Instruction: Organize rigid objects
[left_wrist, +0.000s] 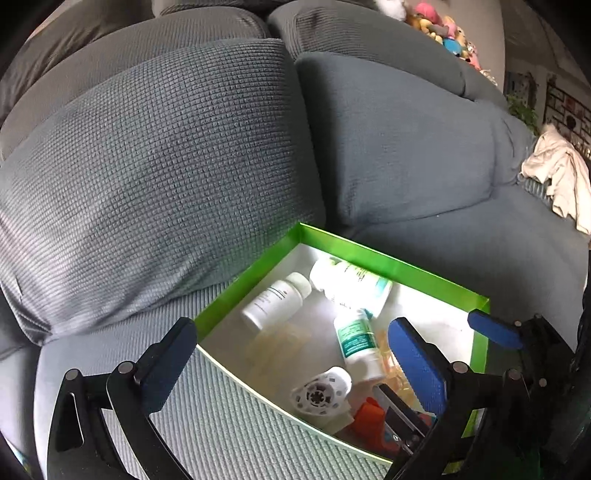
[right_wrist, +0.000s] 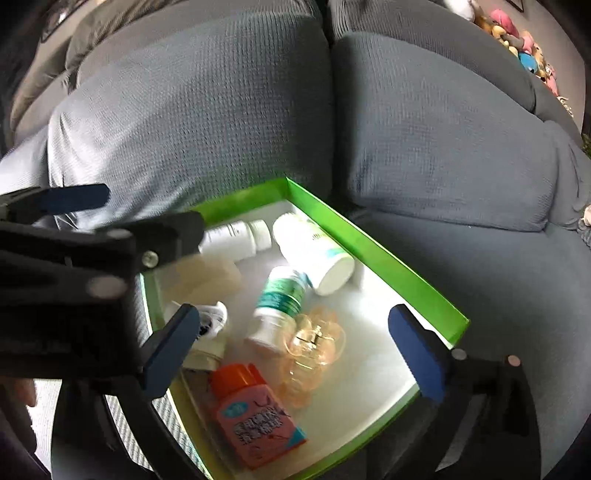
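Both grippers hang over a shallow green cardboard box with a white floor (right_wrist: 373, 245) that sits on the seat of a grey textured sofa (left_wrist: 155, 155).

The left gripper (left_wrist: 295, 360) has its blue-padded jaws spread as wide as they go, with nothing clamped. Its left finger (left_wrist: 168, 363) is over the sofa seat just outside the box wall; its right finger (left_wrist: 419, 363) is over the box interior. Ahead of it, between the jaws, lie a small white plastic bottle with a white cap (left_wrist: 275, 301) and a larger white bottle with a pale green label (left_wrist: 351, 286), both on their sides. Closer in is a white bottle with a dark green label (left_wrist: 358, 343), and nearest the gripper a white round ribbed cap (left_wrist: 319, 395).

The right gripper (right_wrist: 293, 352) is likewise fully open and empty. Between its jaws lie a translucent peach plastic hair clip (right_wrist: 314, 343) touching the dark-green-labelled bottle, and, close to the left finger (right_wrist: 171, 350), a pink bottle with an orange cap (right_wrist: 251, 410). The left gripper's black frame crosses this view to the left.

At the far right of the sofa lies a crumpled cream cloth (left_wrist: 557, 173), and colourful plush toys (left_wrist: 443, 27) sit on the backrest.
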